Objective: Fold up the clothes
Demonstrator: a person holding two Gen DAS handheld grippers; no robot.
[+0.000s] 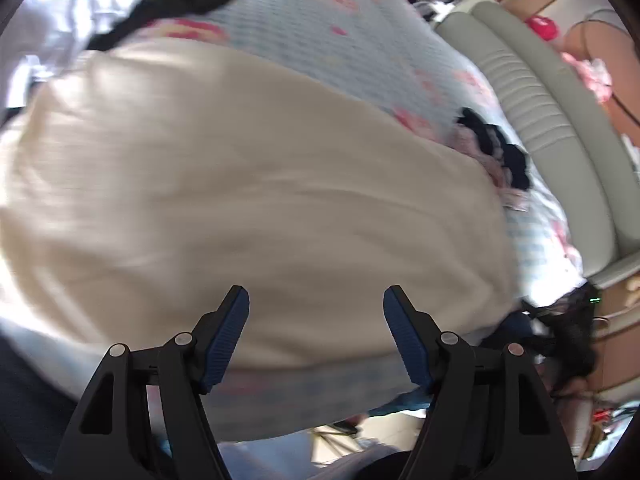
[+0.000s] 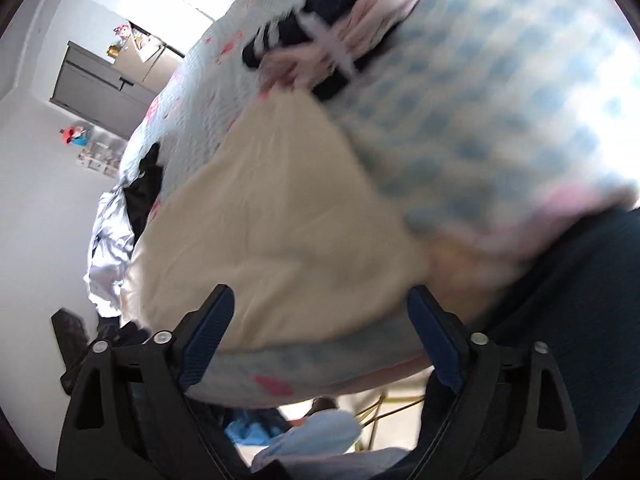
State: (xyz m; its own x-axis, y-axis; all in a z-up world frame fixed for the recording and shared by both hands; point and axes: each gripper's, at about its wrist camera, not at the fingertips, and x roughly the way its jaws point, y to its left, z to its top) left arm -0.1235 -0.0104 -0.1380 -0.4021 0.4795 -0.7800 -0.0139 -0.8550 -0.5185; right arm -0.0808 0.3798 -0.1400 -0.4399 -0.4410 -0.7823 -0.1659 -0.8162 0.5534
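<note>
The cream cotton garment (image 1: 256, 184) lies spread flat on the blue-checked floral bed cover (image 1: 320, 28), unfolded. Left hand-held gripper (image 1: 316, 300) and right hand-held gripper (image 2: 322, 300) are both spread, holding nothing. All folding remains.

Left gripper (image 1: 316, 300) gapes — cream garment (image 1: 248, 184) beyond.

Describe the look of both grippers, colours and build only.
The left gripper and right gripper match: black plastic frames with triangular cut-outs, silver round pivot pins, and two fingers faced with ribbed dark blue pads. No cables, markings or sleeves show.
</note>
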